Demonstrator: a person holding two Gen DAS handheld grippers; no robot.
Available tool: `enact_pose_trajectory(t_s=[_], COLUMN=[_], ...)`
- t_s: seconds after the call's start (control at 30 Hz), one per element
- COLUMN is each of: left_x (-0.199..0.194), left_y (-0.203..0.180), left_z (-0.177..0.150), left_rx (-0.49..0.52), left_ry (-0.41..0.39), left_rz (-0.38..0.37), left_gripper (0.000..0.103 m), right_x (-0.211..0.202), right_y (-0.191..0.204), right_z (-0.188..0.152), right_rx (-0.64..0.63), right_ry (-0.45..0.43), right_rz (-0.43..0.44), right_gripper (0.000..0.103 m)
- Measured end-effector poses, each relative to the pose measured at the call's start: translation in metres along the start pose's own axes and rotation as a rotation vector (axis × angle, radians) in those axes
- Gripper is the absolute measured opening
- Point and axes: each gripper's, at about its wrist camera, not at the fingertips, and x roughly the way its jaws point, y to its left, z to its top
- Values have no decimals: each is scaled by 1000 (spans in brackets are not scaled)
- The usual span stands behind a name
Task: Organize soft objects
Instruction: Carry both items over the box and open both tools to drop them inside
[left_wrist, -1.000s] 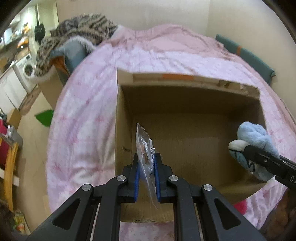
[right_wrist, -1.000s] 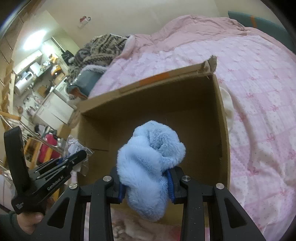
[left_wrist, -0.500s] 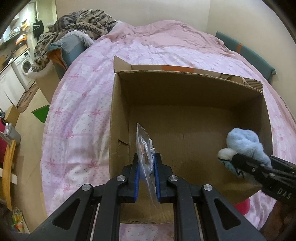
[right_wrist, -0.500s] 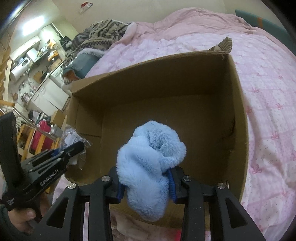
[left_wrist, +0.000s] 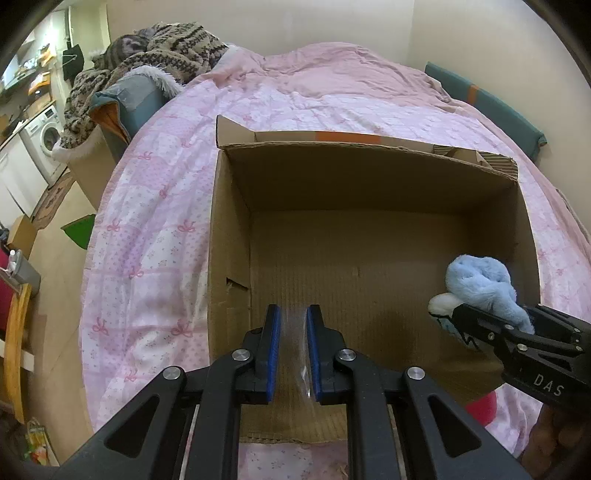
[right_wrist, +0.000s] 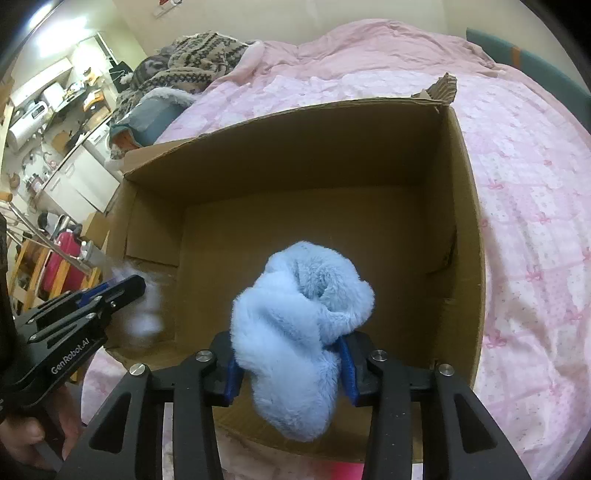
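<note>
Lettering "DAS" on right gripper, "GenRobot.AI" on left gripper.

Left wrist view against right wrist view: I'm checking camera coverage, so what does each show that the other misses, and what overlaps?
Only the left wrist view shows the left gripper from behind, its pads parted around a clear plastic bag, plus a green scrap on the floor. Only the right wrist view shows the right gripper from behind, shut on the blue plush toy, and the person's left hand. Both show the cardboard box on the pink quilt.
</note>
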Motion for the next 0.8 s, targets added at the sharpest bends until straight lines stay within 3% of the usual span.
enact_pose_trajectory(t_s=[0.2,0.37,0.43,0.57,0.8], left_x=[-4,-13,-17,-19,-18], left_y=[-5,-7,-7,-6,1], left_z=[-1,2,3,4,4], left_rx=[21,26,24,16,-18], left_ry=[-16,-52,-64,-68,-49], left_rz=[9,9,-4,-2,-7], left_gripper=[30,62,66,68,68], right_x=[-4,-11,-17,-28,-28], right_y=[1,1,0,-4,-9], right_z=[-1,2,3,7,11], right_rx=[3,15,24,48,69], right_ry=[-16,-62,-94,-159,-149], right_rz=[34,50,52,52,42], right_gripper=[50,65,70,89,92])
